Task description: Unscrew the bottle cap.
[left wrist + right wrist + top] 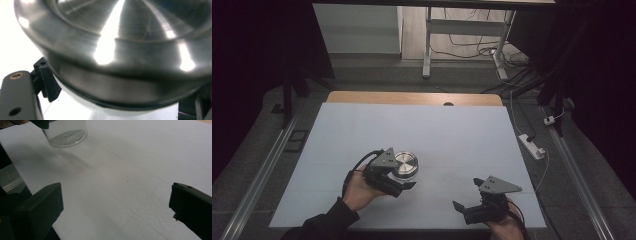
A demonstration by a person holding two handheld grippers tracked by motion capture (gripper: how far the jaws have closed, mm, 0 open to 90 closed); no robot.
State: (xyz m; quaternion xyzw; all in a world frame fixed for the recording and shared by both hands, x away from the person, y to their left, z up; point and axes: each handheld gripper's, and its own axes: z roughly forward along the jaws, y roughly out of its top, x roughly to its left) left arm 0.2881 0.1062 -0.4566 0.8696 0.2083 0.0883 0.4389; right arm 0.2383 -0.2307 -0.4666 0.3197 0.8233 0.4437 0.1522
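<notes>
My left gripper point(404, 181) is clamped on the round jar with a brushed silver metal lid and a clear body point(405, 165). In the high view the jar stands on the pale blue-grey sheet covering the table point(452, 135), and my left hand point(359, 190) reaches in toward it from the near-left side, so the gripper's grey three-cornered plate overlaps the jar's near-left edge. In the left gripper view the lid point(120, 50) looms very close, with bright glints on its domed top and a dark band below the rim; one ribbed black finger point(47, 82) sits against the jar's side at lower left, and the other jaw is partly hidden under the jar at lower right. My jaws are drawn in as tight as they go, pinching the jar between them.

My right gripper point(466, 196) is well apart from the jar, to its near-right, close to the sheet's near edge. Its jaws stand wide open with nothing between them; in the right gripper view bare sheet lies between the two black tips. In that same view the jar's clear body point(67, 135) is far off at upper left, its patterned bottom resting on the sheet, with my left gripper's dark shape just above it.
</notes>
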